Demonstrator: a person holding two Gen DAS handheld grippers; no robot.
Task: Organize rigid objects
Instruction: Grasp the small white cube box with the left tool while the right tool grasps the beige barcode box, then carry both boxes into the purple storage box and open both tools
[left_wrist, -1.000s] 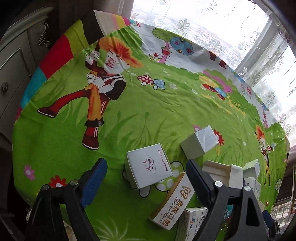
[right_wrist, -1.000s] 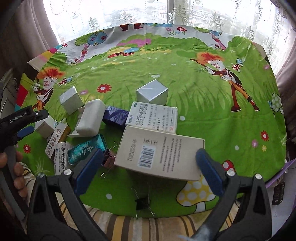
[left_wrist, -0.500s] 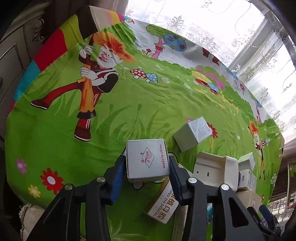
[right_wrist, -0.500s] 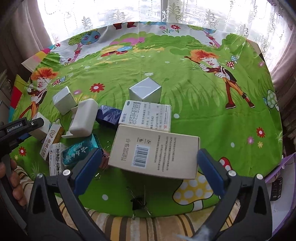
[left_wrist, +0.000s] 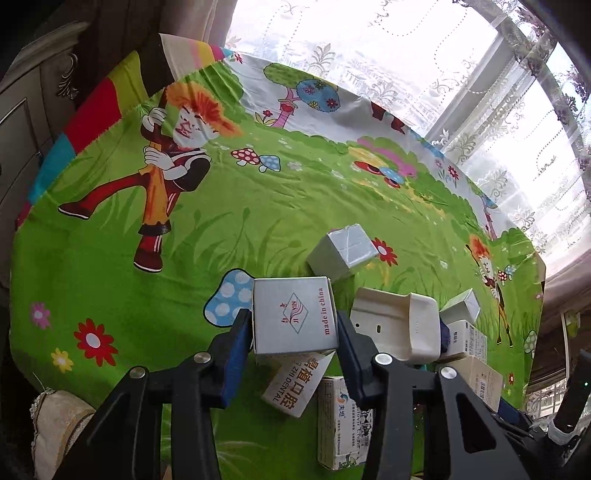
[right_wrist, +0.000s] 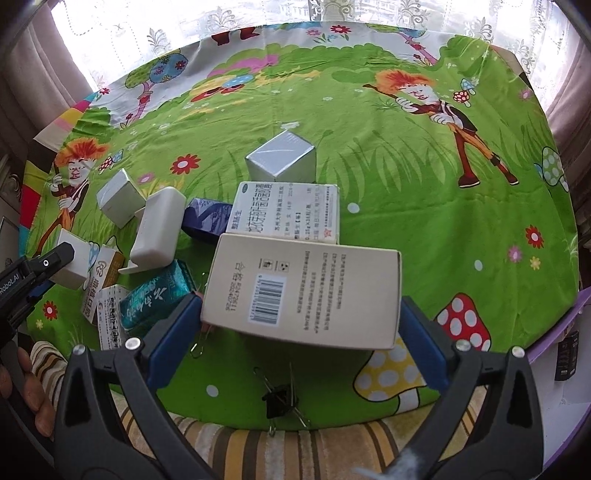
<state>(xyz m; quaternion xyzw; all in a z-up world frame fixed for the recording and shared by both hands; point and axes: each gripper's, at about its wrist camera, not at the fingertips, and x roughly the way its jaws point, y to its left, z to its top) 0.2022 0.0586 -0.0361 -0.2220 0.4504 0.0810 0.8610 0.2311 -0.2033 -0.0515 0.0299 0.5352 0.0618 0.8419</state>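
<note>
Daylight pours in through the lace curtains (left_wrist: 424, 55) beyond the grippers, and the window is blown out to pure white in both wrist views. The green tablecloth (right_wrist: 369, 166) is bright and saturated, with soft shadows falling toward the camera. Heavy fisheye bending curves the edges, the corners go dark, and focus stays fairly sharp mid-frame.

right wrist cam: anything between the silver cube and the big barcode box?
Yes. In the right wrist view, a white box with blue Chinese print lies flat between the silver cube and the big barcode box; the barcode box overlaps its near edge.
</note>
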